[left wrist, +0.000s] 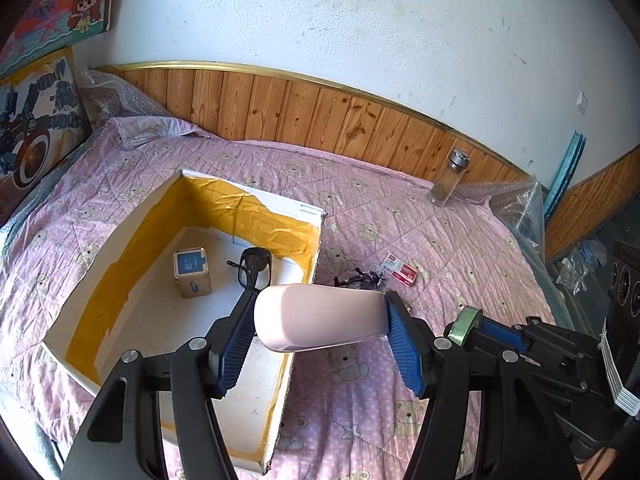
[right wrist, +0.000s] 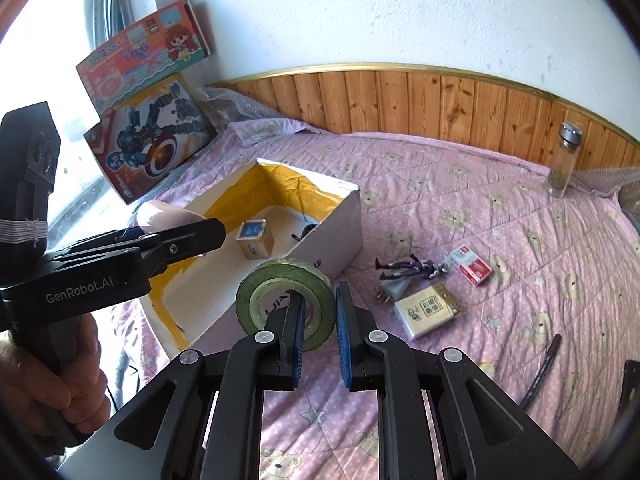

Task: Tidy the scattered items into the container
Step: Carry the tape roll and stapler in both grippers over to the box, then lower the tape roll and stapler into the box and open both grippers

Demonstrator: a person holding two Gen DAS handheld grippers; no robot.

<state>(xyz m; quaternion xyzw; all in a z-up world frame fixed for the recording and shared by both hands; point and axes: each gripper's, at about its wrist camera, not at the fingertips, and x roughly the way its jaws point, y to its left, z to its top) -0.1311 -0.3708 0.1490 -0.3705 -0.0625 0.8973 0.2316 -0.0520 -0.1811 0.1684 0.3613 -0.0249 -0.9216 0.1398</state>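
Case and tape to be lowered into the box

Both grippers are loaded. The left gripper [left wrist: 320,316] is clamped across the ends of a pale pink case [left wrist: 322,316], which is held level above the near right corner of the white box [left wrist: 256,196], partly over the wall and partly over the quilt [left wrist: 440,240]. The right gripper [right wrist: 318,320] is closed on a roll of green tape [right wrist: 286,304], one finger passed through the core and the other pressed on the outer face; the roll hangs just outside the box's near wall.

Inside the box a small tin [left wrist: 192,272] and a pair of glasses [left wrist: 256,266] are already lying. Open floor is seen toward the near end, so the case is best carried further left until it is wholly over the interior, lowered close to the floor, and only then let go, so that the glasses are not struck. The tape should be brought over the wall afterwards, since the two tools are close together and could collide.

On the quilt a figurine [right wrist: 412,268], a plug [right wrist: 390,290], a red and white packet [right wrist: 472,264] and a tissue pack [right wrist: 428,314] are left to be collected. Whether the glass bottle [right wrist: 564,160] by the wall panelling is to be tidied cannot be told.
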